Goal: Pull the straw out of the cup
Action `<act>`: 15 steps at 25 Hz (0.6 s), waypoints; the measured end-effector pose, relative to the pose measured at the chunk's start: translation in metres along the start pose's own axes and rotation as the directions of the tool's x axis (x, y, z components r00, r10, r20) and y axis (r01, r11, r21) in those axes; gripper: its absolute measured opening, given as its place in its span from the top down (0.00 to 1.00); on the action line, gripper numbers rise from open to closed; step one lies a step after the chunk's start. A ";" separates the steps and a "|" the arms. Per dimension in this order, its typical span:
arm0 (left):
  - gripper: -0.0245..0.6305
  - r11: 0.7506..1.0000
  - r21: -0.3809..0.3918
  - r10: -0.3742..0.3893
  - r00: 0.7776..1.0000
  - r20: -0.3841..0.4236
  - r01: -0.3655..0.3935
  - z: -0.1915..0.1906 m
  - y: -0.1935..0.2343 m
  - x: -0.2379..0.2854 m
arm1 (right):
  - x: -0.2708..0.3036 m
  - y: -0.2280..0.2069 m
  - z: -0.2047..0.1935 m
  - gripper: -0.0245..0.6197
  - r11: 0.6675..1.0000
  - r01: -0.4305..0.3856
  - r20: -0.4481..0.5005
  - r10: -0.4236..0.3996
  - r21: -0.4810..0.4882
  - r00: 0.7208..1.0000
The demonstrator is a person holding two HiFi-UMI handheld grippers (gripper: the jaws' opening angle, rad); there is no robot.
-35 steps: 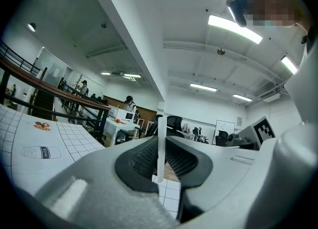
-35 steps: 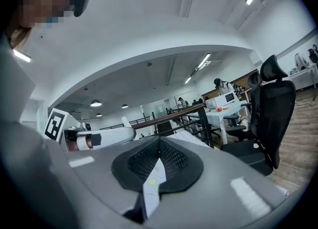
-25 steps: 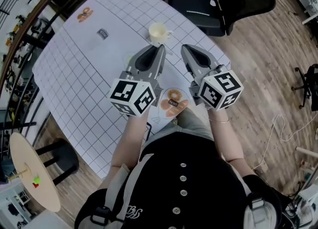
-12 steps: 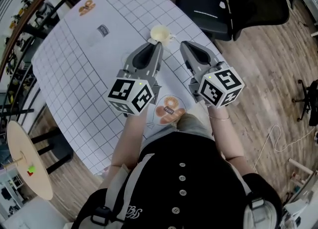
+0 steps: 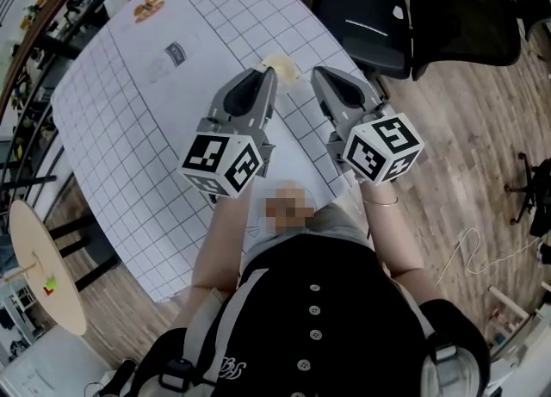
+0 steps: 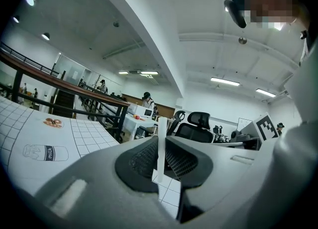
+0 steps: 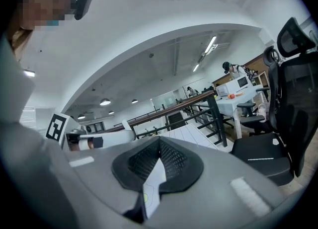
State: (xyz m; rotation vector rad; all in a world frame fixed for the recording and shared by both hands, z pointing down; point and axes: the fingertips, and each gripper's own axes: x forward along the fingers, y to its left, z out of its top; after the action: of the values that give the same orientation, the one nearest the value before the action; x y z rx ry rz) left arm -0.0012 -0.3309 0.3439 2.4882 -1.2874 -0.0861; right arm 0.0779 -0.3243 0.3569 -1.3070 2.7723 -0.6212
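Observation:
A cream cup [image 5: 281,65] with a handle stands on the white gridded table [image 5: 129,128], partly hidden behind the tip of my left gripper [image 5: 269,73]. In the left gripper view a white straw [image 6: 161,141] stands upright, pinched between the jaws of the left gripper [image 6: 161,146], which is shut on it and tilted up away from the table. I cannot make out the straw in the head view. My right gripper [image 5: 318,72] hovers beside the left one, to the right of the cup. The right gripper [image 7: 158,143] has its pads together with nothing between them.
Black office chairs [image 5: 370,25] stand beyond the table's far right edge. Printed pictures of a milk carton [image 5: 176,52] and doughnuts [image 5: 148,9] lie flat on the table's left part. A round wooden stand [image 5: 39,266] is on the floor at the left.
Both grippers have come up a little toward the head camera. The cup, in plain sight a second ago, is now half covered by the left gripper's tip.

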 end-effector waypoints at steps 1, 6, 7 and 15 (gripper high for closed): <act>0.89 1.000 -0.001 0.008 1.000 -0.009 -0.008 -0.003 0.004 0.004 | 0.004 -0.003 -0.003 0.96 1.000 -0.006 -0.009 0.006 0.002 1.000; 0.89 0.999 -0.019 0.041 0.998 -0.044 -0.042 -0.019 0.024 0.024 | 0.023 -0.018 -0.016 0.96 0.999 -0.028 -0.055 0.029 0.021 0.998; 0.89 0.999 -0.025 0.046 0.998 -0.052 -0.047 -0.024 0.028 0.027 | 0.026 -0.021 -0.018 0.96 0.999 -0.032 -0.061 0.034 0.024 0.998; 0.89 0.995 -0.056 0.077 0.990 -0.122 -0.084 -0.055 0.048 0.046 | 0.047 -0.038 -0.038 0.96 0.997 -0.050 -0.104 0.056 0.061 0.993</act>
State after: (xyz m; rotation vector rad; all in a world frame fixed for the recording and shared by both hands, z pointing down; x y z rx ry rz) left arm -0.0001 -0.3785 0.4155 2.3492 -1.3132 0.0417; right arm 0.0688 -0.3676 0.4124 -1.2201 2.8373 -0.7838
